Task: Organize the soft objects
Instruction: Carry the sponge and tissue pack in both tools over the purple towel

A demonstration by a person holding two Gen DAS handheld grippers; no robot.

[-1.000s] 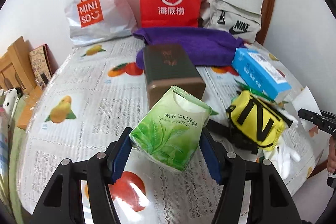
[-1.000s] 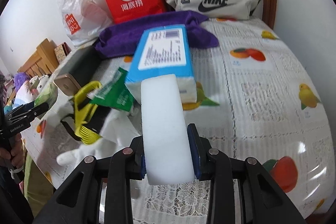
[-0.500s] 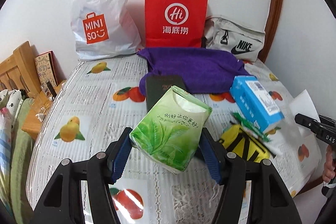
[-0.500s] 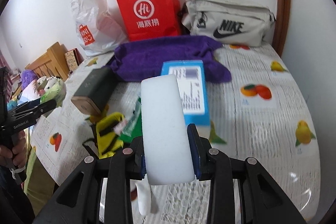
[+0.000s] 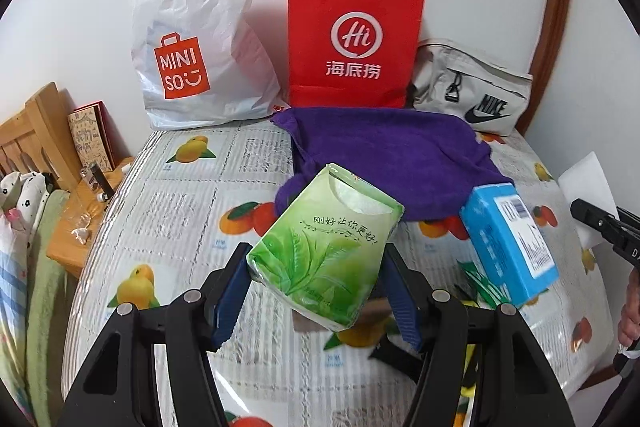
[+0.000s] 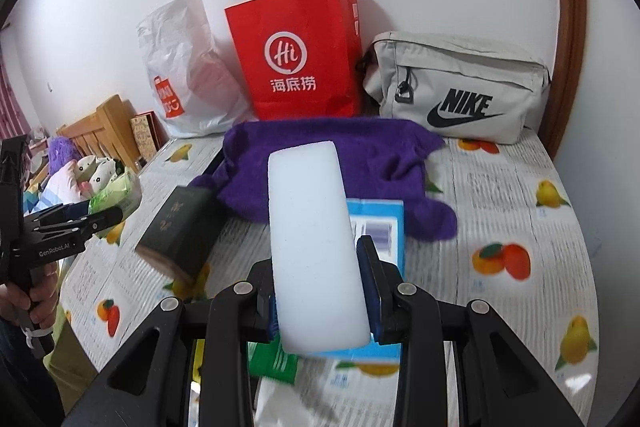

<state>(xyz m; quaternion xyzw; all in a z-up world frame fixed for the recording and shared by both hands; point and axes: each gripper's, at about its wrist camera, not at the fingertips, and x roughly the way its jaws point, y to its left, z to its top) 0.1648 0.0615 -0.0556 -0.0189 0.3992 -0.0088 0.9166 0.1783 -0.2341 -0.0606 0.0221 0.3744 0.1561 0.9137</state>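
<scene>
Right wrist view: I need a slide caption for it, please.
Right hand-held gripper grips a white sponge block above a fruit-print table, facing a purple towel.

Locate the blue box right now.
The blue box lies on the table, right side in the left wrist view, just in front of the purple towel; the white sponge partly hides it from the right wrist.

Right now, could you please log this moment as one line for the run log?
left tool: shut on tissue pack | right tool: shut on white sponge | both held above table
</scene>
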